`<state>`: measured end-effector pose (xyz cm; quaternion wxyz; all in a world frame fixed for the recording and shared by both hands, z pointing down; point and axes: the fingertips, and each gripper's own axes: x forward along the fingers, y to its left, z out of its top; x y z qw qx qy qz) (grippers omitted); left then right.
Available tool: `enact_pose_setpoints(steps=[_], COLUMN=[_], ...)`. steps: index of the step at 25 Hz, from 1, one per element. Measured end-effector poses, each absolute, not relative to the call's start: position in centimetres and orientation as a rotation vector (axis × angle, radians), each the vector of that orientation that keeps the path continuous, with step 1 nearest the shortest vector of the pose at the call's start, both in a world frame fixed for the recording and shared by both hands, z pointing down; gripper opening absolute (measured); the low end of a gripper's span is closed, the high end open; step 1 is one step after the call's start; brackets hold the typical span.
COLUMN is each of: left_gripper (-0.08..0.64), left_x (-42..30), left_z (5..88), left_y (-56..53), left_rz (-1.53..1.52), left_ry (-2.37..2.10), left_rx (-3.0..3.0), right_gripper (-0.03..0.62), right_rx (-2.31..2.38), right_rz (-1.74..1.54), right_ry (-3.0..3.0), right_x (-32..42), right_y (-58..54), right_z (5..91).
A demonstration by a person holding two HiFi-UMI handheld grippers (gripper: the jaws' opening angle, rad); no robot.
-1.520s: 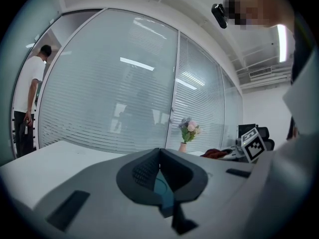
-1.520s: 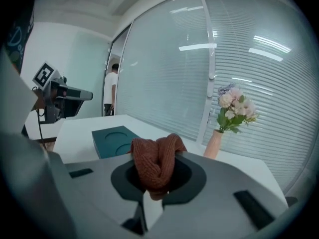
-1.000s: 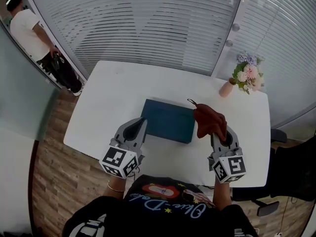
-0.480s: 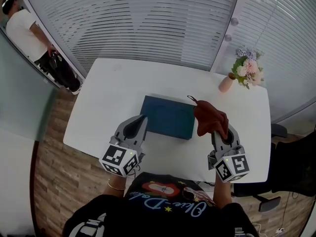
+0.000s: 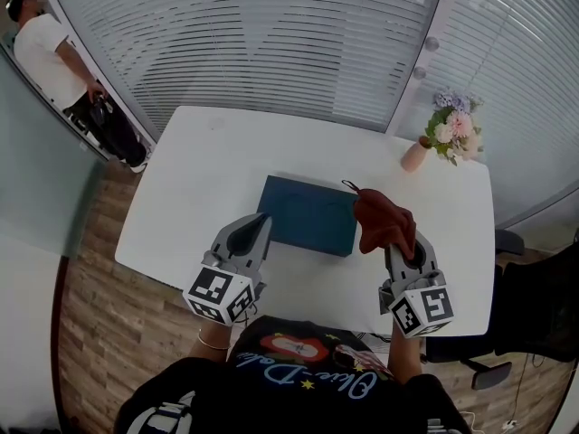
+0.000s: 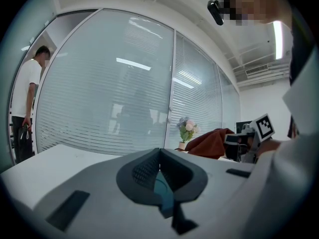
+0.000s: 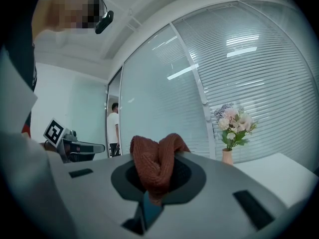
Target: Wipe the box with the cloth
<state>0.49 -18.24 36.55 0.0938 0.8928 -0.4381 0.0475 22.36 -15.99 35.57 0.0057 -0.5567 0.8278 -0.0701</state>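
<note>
A flat dark teal box (image 5: 309, 214) lies in the middle of the white table (image 5: 208, 165). My right gripper (image 5: 399, 240) is shut on a rust-brown knitted cloth (image 5: 384, 221), held just off the box's right edge; the cloth (image 7: 154, 166) bunches between the jaws in the right gripper view. My left gripper (image 5: 263, 219) is shut with nothing in it, its tips at the box's near left corner. In the left gripper view the jaws meet (image 6: 159, 153) and the cloth (image 6: 209, 143) shows at the right.
A small pink vase of flowers (image 5: 445, 138) stands at the table's far right corner. A person (image 5: 63, 70) stands beyond the glass partition at the far left. Slatted blinds (image 5: 271, 34) run behind the table. A dark chair (image 5: 534, 319) sits at the right.
The right gripper and cloth have edged slightly left toward the box. The left gripper has barely moved.
</note>
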Motion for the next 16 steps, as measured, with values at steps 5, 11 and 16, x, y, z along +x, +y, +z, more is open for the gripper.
enact_pose_setpoints(steps=[5, 11, 16], left_gripper=[0.003, 0.003, 0.003], left_x=[0.16, -0.03, -0.14], left_z=[36.71, 36.53, 36.65], left_y=[-18.07, -17.94, -17.74], left_rz=[0.137, 0.133, 0.137], left_ry=[-1.306, -1.307, -1.308], left_rx=[2.642, 2.641, 2.641], right_gripper=[0.026, 0.026, 0.026], right_rx=[-1.735, -1.734, -1.742], right_rz=[-0.209, -0.206, -0.218], right_ry=[2.595, 2.598, 2.597], right_x=[22.13, 21.86, 21.75], right_y=[-15.90, -15.78, -15.53], right_z=[35.76, 35.53, 35.61])
